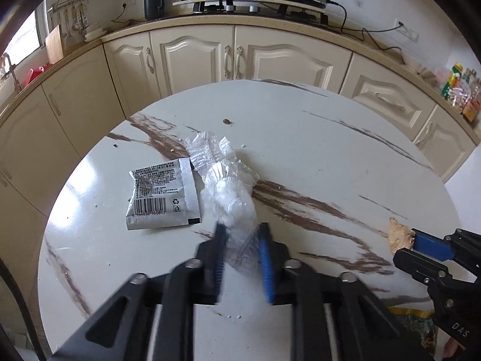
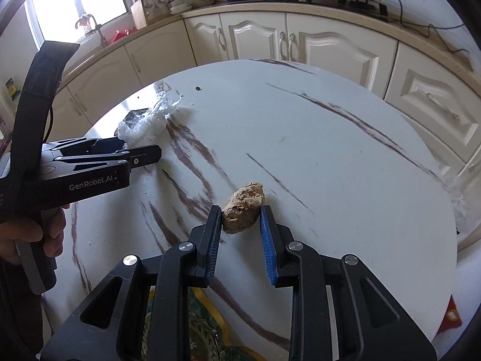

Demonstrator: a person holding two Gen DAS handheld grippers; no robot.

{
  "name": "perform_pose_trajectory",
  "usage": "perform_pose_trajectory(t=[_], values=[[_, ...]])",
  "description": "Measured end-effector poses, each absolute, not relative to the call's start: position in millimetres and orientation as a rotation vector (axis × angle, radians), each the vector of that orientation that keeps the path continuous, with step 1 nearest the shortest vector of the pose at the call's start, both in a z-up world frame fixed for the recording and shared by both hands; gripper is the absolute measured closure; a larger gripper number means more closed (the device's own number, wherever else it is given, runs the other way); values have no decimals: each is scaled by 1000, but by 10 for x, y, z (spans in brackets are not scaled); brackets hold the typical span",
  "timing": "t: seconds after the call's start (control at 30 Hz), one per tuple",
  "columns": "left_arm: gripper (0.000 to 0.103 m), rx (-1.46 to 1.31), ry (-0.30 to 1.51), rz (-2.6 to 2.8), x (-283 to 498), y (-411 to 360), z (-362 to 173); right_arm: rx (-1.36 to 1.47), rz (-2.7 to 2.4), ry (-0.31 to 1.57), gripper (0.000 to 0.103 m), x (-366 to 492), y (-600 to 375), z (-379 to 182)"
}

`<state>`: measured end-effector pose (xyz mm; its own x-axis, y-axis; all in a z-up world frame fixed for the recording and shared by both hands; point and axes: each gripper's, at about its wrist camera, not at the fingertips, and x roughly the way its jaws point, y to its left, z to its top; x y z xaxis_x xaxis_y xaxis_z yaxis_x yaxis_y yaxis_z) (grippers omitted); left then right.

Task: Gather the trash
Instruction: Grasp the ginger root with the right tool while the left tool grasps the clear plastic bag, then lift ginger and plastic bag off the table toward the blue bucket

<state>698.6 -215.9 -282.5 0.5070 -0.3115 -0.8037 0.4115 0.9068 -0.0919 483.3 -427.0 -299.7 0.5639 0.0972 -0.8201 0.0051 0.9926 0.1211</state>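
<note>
On the round white marble table [image 1: 315, 150], a crumpled clear plastic wrap [image 1: 228, 192] lies between the fingers of my left gripper [image 1: 242, 228], whose jaws touch it on both sides. A silver foil sachet [image 1: 163, 194] with a barcode lies flat just left of it. My right gripper [image 2: 240, 213] is shut on a brown lump of food scrap [image 2: 243, 209], held just above the table. The lump also shows in the left wrist view [image 1: 399, 234] at the right gripper's tip. The wrap shows in the right wrist view [image 2: 147, 120] by the left gripper [image 2: 120, 146].
A small dark crumb [image 1: 227, 121] lies further back on the table. Cream kitchen cabinets [image 1: 240, 57] curve behind, with a stove, pan and green cooker on the counter. A yellow-green patterned bag [image 2: 198, 331] sits below the table's near edge.
</note>
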Motion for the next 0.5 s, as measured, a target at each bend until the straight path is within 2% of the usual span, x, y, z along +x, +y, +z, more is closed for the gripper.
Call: perform_pose_trajectory(t=[0.1,0.5], values=[[102,101,932,-490,6887,-2114,-2802,123,59,954,78,4782,-4261,-2966],[102,33,797,-637,6045,-1628,-2388,160,95,879,78,4458,-4045,-2630]])
